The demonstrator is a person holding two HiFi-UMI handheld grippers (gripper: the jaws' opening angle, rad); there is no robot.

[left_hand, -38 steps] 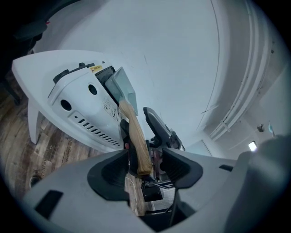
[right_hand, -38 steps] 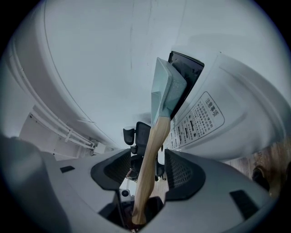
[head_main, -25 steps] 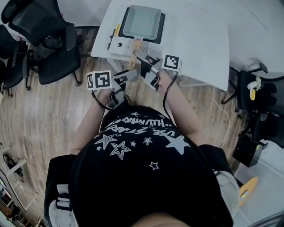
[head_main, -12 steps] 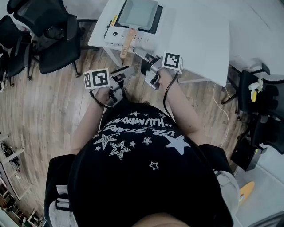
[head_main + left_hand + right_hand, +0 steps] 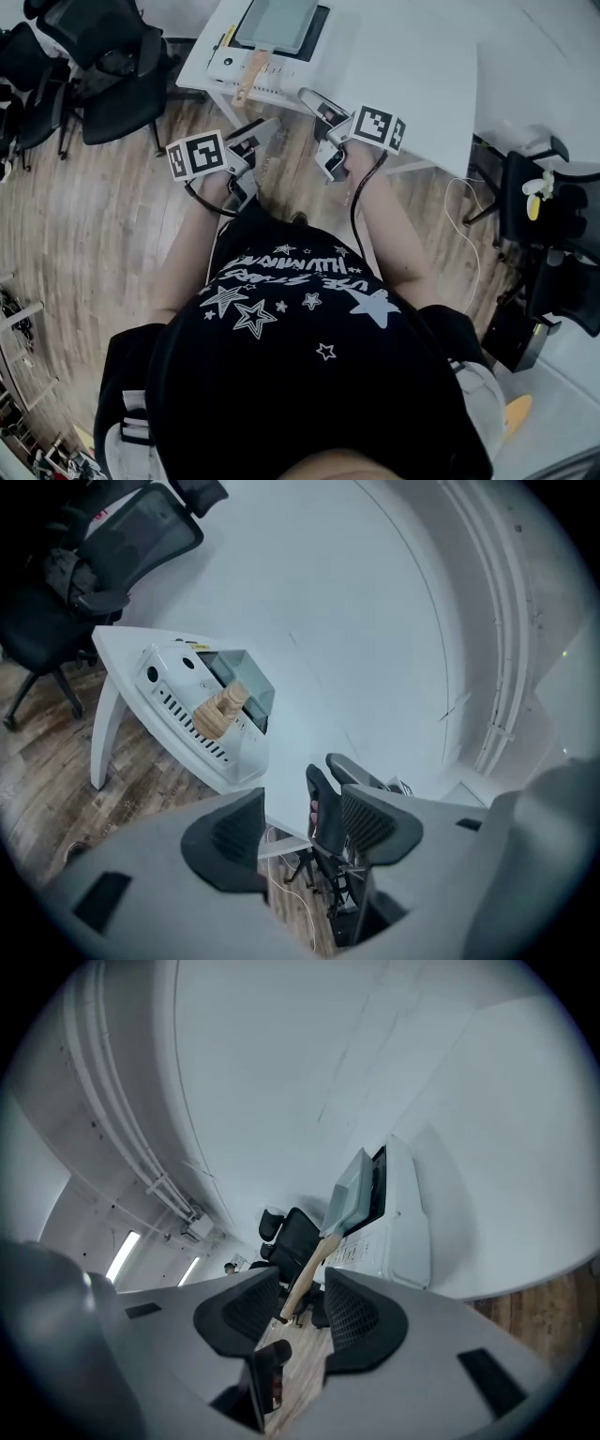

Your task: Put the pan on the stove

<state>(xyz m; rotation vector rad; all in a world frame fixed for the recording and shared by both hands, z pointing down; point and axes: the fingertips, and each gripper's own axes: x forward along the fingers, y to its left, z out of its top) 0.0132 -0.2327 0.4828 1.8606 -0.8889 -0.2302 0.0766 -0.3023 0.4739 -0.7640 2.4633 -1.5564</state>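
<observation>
The white table [image 5: 412,84] carries the stove [image 5: 225,64] at its near left corner, and the pan [image 5: 277,21] sits on it, its wooden handle [image 5: 246,77] pointing at the near edge. Both grippers hang by that edge, apart from the handle. The left gripper [image 5: 291,822] is spread wide and empty, and the right gripper [image 5: 300,1309] is closing its 2 fingers on nothing.

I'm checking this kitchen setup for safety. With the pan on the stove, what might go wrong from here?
1. The wooden handle juts past the front of the stove, near the corner of the table; a passing arm might catch it and drag the pan off.
2. The right tongs are closing on nothing, aimed along that handle; pushed forward, they might nudge it.
</observation>
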